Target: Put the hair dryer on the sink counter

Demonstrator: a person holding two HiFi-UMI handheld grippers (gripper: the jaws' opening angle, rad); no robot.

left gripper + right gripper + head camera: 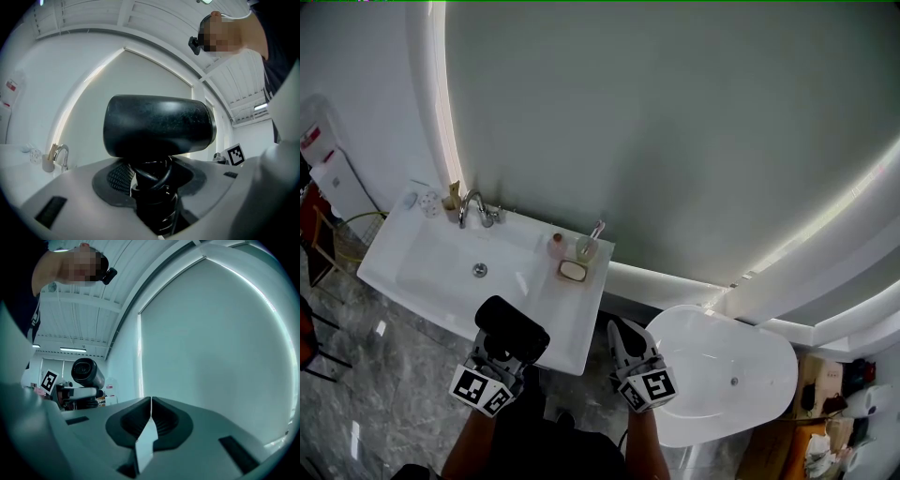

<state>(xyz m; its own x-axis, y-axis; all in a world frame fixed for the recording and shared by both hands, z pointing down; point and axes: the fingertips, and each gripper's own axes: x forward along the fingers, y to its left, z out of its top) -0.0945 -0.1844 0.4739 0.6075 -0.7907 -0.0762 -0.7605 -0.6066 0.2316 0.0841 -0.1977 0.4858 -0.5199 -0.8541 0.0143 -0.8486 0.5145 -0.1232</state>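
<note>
In the head view, you are holding the hair dryer point(512, 328) upright in your left gripper point(499, 354), right at the near edge of the white sink counter point(567, 333). Your right gripper point(619, 333) is hanging alongside, with a white bathtub point(722, 375) ahead to its right. This looks like the carry-in step. Next, you are probably reaching forward over the bare strip short of the soap dish point(573, 270), lowering, then letting go. In the left gripper view, the jaws are clamping the cord-wrapped handle, with the faucet point(60, 157) ahead to the left. In the right gripper view, the jaws are pressing together on nothing, facing the lit-edged mirror point(215, 343).
</note>
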